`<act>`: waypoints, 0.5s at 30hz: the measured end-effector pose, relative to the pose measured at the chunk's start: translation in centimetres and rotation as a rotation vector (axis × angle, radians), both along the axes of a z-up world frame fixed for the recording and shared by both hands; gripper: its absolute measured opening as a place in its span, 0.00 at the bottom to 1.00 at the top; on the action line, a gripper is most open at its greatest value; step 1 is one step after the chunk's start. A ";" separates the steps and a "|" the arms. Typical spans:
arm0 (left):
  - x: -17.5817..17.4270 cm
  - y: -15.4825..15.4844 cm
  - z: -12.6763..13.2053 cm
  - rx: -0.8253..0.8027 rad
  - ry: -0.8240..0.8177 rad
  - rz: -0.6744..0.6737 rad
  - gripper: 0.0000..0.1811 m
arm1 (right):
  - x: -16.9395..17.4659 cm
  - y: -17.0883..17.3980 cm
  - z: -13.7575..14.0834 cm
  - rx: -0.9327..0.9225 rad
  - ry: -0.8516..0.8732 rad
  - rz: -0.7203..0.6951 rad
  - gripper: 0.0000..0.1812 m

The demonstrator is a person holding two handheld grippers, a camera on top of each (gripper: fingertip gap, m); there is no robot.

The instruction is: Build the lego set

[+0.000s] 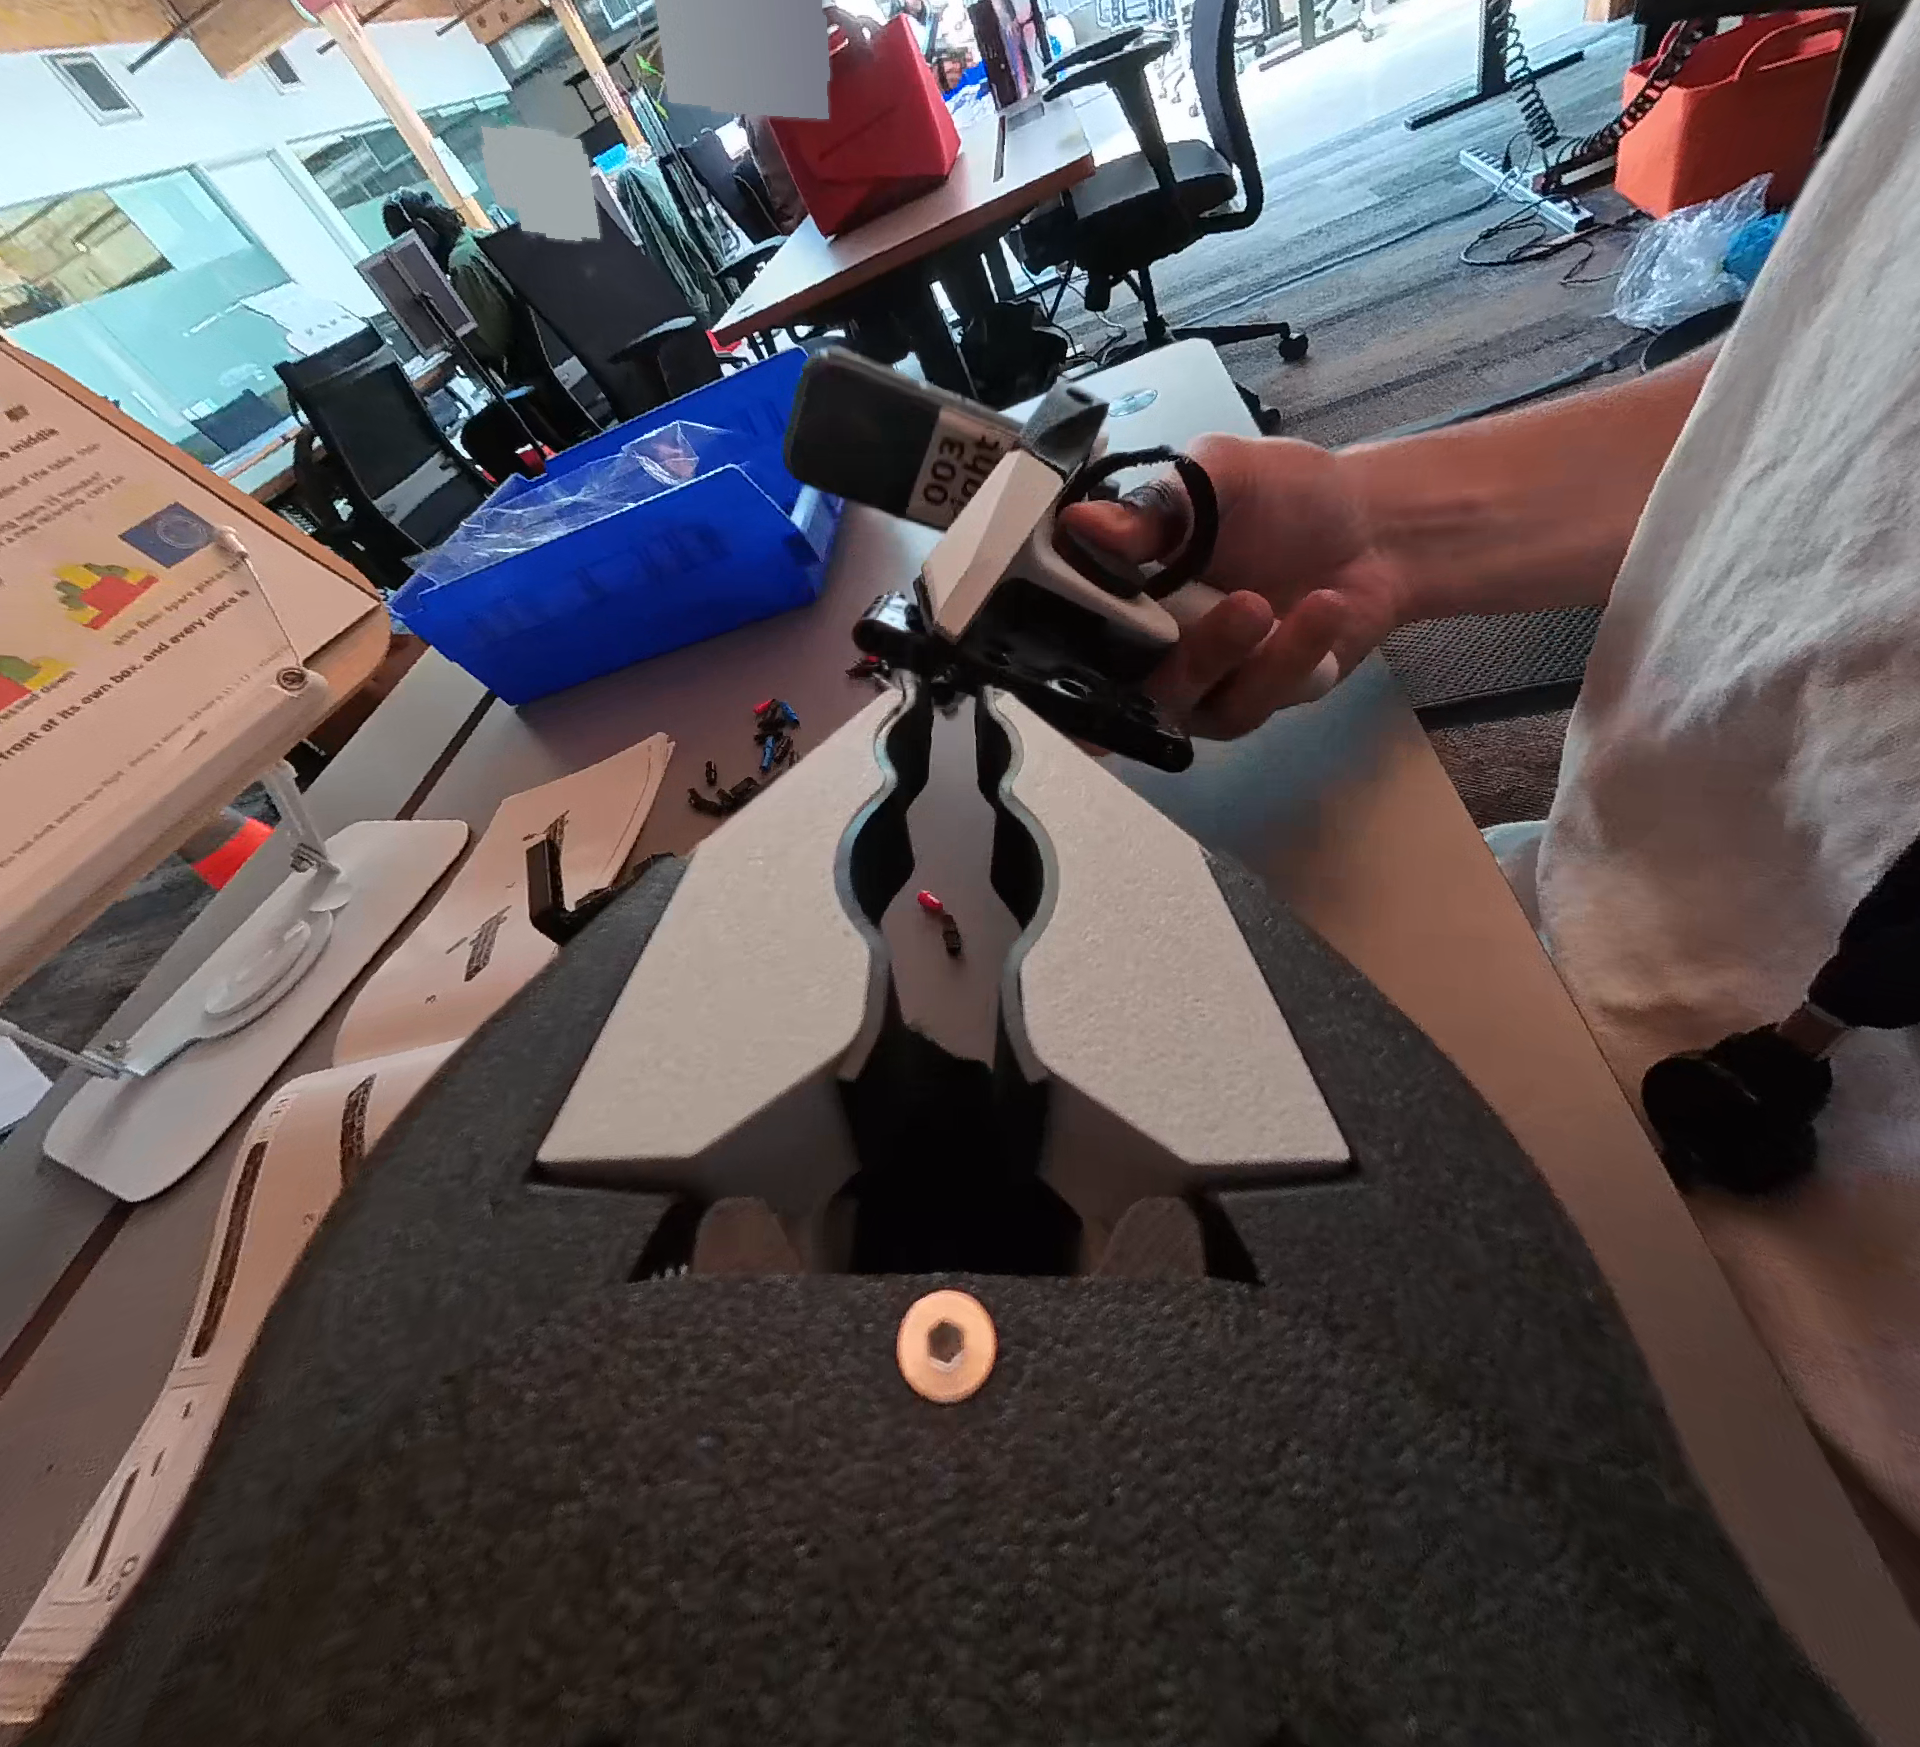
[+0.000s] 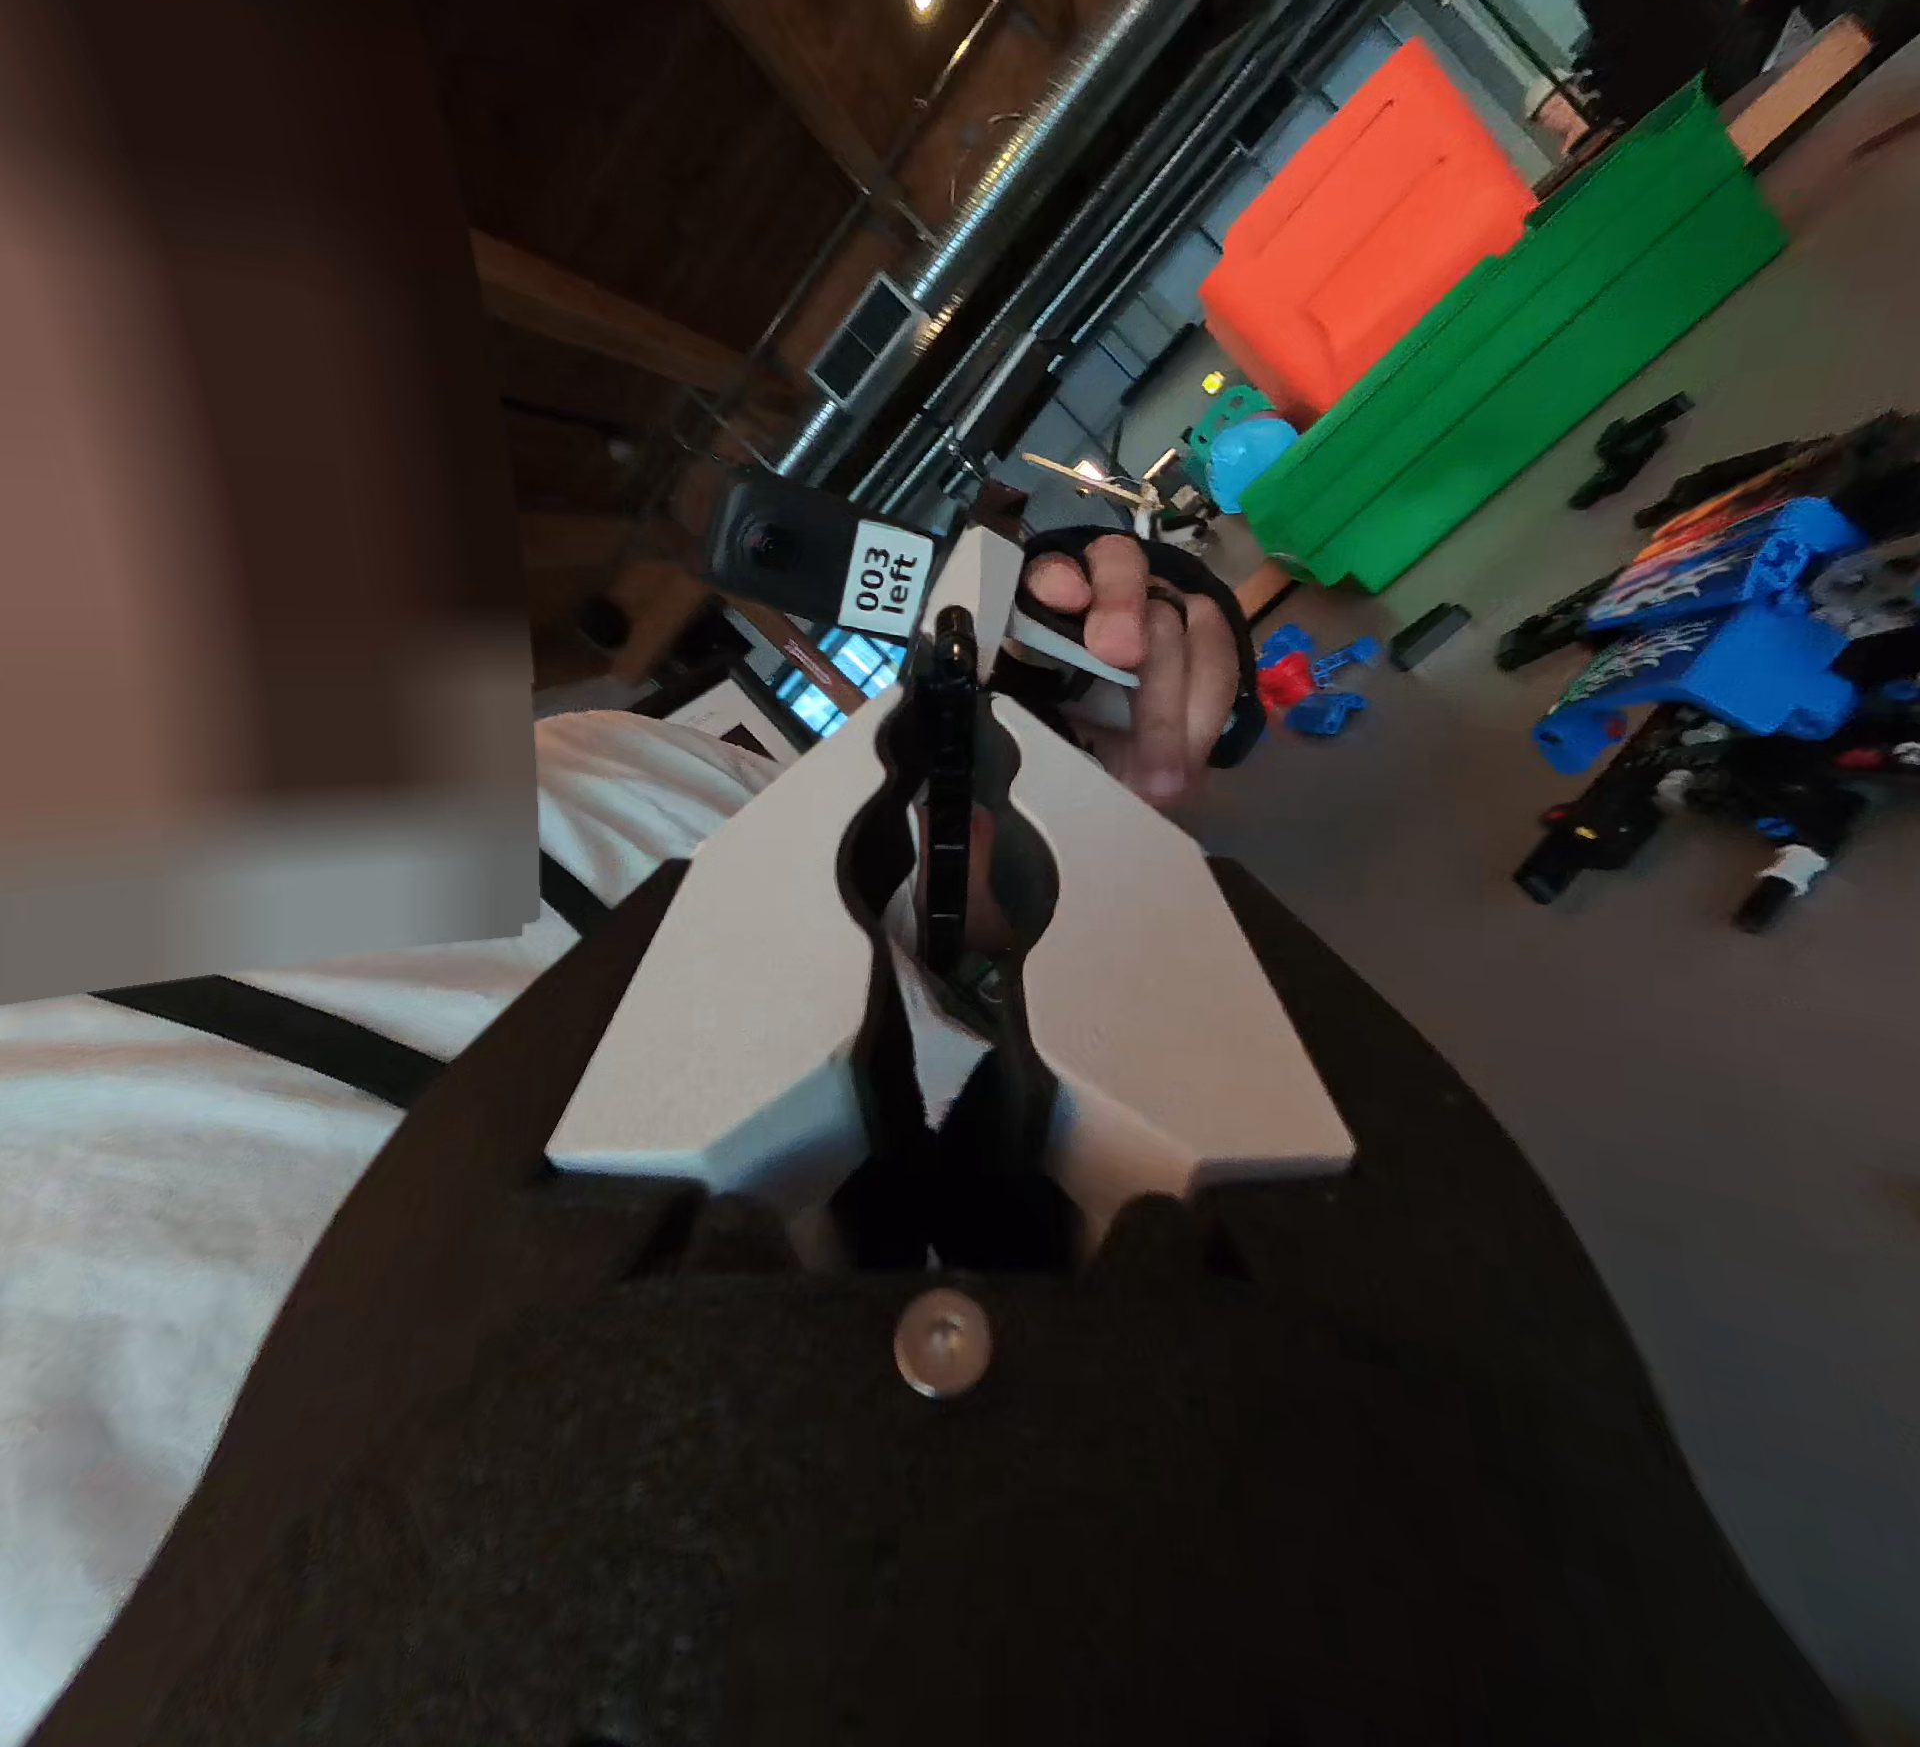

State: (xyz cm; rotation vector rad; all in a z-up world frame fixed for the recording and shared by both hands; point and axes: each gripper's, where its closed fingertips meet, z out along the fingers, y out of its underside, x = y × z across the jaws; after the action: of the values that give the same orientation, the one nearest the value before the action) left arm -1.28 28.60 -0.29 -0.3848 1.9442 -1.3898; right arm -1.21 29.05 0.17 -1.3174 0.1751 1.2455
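In the left wrist view, my left gripper [image 1: 943, 695] has its jaws nearly together, its tips pinching the near end of a black lego piece with holes [image 1: 1091, 705]. My right gripper [image 1: 997, 554], held by a hand, comes in from the upper right and grips the same piece above the table. In the right wrist view, my right gripper [image 2: 948, 741] is shut on this black piece [image 2: 951, 814], seen edge-on between the fingers. The left gripper [image 2: 977, 585] and its hand sit just behind it, with its fingertips hidden.
A blue bin [image 1: 623, 554], loose small pins [image 1: 769, 747], paper sheets [image 1: 561, 824] and an instruction sheet on a stand [image 1: 156, 606] lie to the left. A red pin [image 1: 925, 902] lies below. A blue-and-black lego model [image 2: 1745, 658], a green bin [image 2: 1507, 367] and an orange bag [image 2: 1351, 243] are on the right. The tips of both grippers are at nearly the same place.
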 end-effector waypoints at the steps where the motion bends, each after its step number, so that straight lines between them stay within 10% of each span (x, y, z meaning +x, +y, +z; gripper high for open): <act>1: 0.0 0.0 -0.1 -0.002 0.009 -0.001 0.04 | 0.1 -0.1 0.0 -0.007 -0.018 -0.008 0.04; 15: 0.2 -0.2 -1.9 0.003 0.134 -0.038 0.01 | -0.2 0.2 -1.8 -0.088 -0.179 -0.079 0.04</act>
State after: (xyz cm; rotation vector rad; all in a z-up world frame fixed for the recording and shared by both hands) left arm -1.13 28.41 -2.21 -0.4523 2.0713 -1.4167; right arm -1.41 29.21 -1.58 -1.4761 0.1547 1.0577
